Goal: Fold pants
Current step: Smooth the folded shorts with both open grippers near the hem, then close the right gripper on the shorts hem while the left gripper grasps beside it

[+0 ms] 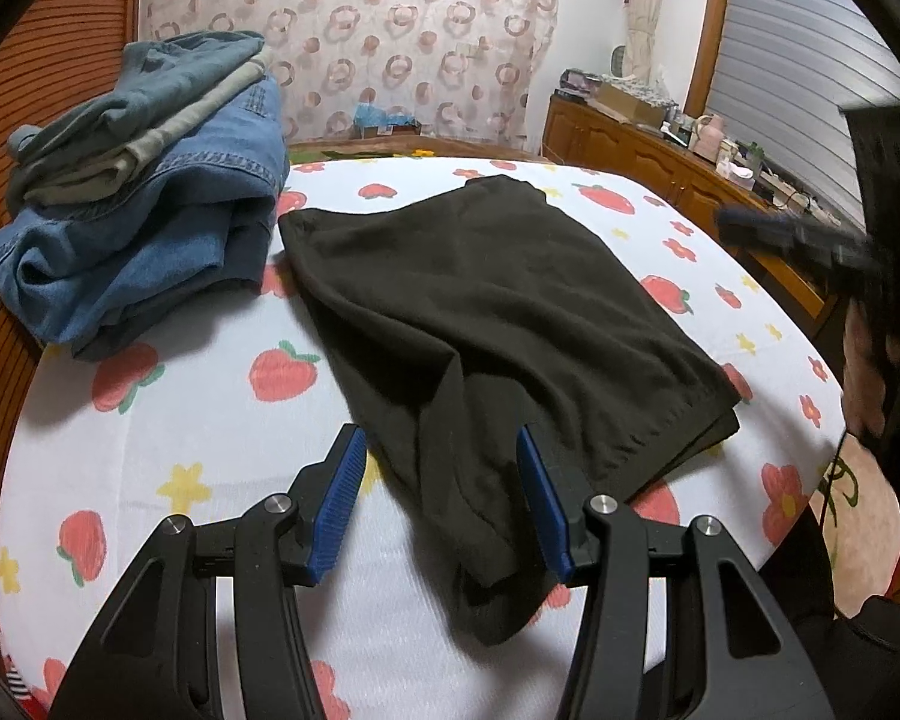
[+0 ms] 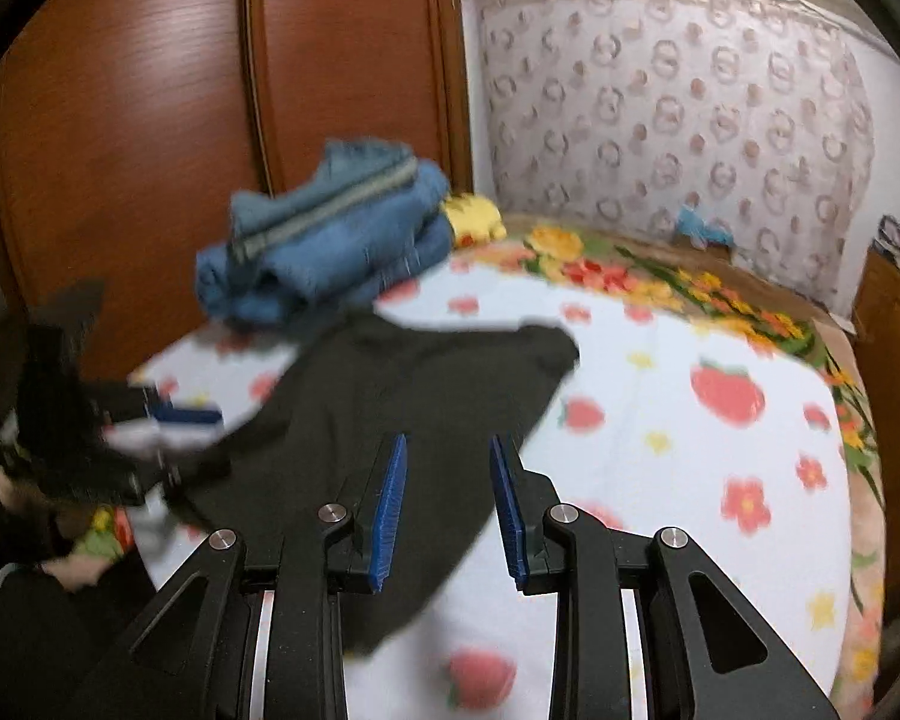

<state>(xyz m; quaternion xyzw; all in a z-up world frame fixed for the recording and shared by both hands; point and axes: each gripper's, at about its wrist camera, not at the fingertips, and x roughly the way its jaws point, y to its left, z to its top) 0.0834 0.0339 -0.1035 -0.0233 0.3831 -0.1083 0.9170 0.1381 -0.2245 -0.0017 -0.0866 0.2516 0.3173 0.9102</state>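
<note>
Dark folded pants (image 1: 498, 312) lie on the strawberry-print bed sheet (image 1: 210, 468); they also show in the right wrist view (image 2: 402, 408). My left gripper (image 1: 441, 450) is open just above the near edge of the pants, a loose fold of cloth lying between its blue pads (image 1: 339, 510). My right gripper (image 2: 447, 462) is open and empty above the pants' edge. The right gripper shows blurred at the right of the left wrist view (image 1: 810, 240); the left gripper shows blurred at the left of the right wrist view (image 2: 168, 414).
A pile of folded blue jeans (image 1: 144, 204) sits at the far left of the bed, next to a wooden wardrobe (image 2: 150, 90). A wooden cabinet (image 1: 660, 162) with clutter stands right. A floral blanket (image 2: 660, 282) lies beyond the sheet.
</note>
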